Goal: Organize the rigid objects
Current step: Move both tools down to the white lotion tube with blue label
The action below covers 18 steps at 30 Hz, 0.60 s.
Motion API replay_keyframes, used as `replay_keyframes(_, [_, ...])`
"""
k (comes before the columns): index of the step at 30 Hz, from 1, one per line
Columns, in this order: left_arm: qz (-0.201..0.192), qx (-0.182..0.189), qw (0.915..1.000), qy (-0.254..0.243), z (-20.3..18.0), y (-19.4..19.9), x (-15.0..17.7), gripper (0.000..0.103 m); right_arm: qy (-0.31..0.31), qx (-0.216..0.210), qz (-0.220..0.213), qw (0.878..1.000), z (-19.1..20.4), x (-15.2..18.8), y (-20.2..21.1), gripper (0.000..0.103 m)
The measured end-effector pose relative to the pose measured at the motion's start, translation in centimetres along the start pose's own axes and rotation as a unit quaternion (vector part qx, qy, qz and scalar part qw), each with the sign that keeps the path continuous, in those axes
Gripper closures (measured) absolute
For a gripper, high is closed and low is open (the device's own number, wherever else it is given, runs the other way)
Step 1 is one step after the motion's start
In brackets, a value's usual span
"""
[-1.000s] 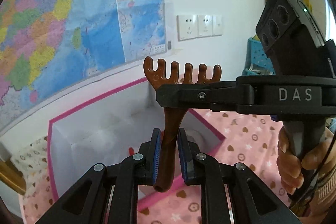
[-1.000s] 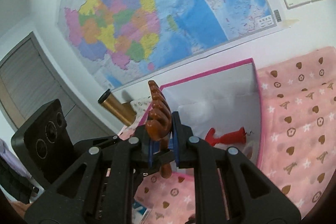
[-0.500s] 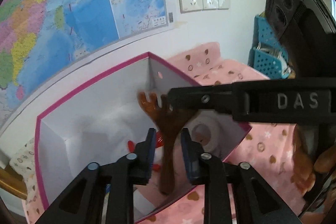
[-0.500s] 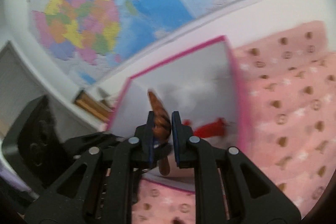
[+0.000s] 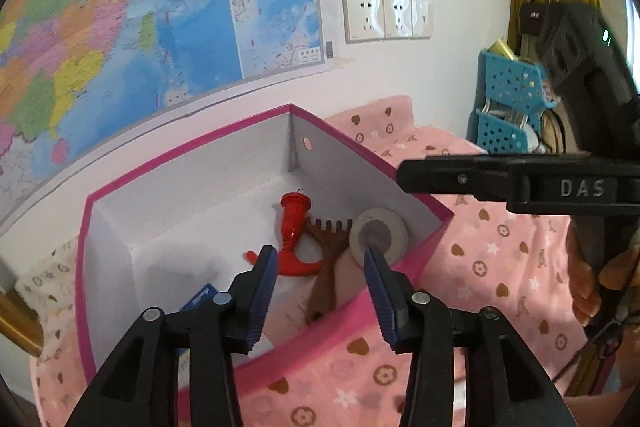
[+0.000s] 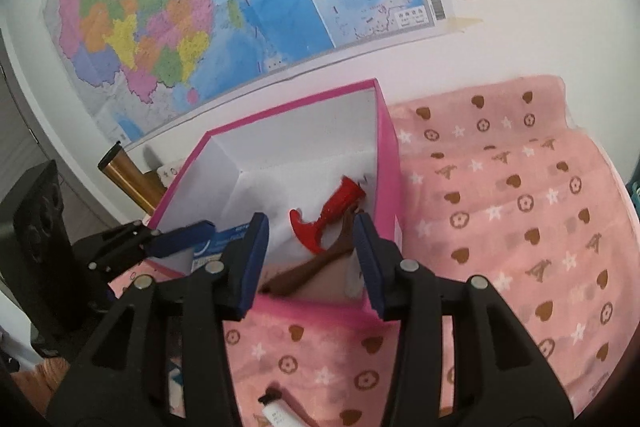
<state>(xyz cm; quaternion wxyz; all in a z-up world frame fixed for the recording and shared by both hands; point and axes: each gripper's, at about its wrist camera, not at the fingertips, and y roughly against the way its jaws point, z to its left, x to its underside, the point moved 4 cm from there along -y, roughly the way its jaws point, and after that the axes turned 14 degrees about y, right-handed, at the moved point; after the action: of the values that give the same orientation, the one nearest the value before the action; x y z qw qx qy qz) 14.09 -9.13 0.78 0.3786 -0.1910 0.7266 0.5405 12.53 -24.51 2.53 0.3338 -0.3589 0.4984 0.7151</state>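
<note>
Brown rake (image 5: 326, 263) lies loose in the pink box (image 5: 184, 155), lower centre of frame.

Stiff, light, smooth plastic by its look; best pinched mid-handle. It touches a red toy (image 5: 294, 239) and tape roll (image 5: 380, 237). Left gripper (image 5: 320, 291) and right gripper (image 6: 308, 259) are opening, nothing between them.

One pink box (image 5: 192, 151) holds one brown rake (image 5: 326, 259), one red toy (image 5: 294, 227) (plus one tape roll (image 5: 380, 233)).

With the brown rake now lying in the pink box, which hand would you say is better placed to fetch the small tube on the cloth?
Probably the right gripper: the small tube lies on the cloth just below it. The left gripper, jaws opening and empty, shows no tube.
</note>
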Motion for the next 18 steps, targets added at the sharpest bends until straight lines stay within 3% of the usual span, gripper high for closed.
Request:
replay_keyframes(10, [-0.015, 0.037, 0.9984, 0.040, 0.4, 4.0, 2.8, 0.052, 0.006, -0.031, 0.008, 0.999, 0.4, 3.7, 2.7, 0.056])
replay_keyframes(18, [0.022, 0.046, 0.9967, 0.063, 0.4, 4.1, 7.1, 0.051, 0.007, -0.058, 0.049, 0.997, 1.2, 8.5, 4.0, 0.056])
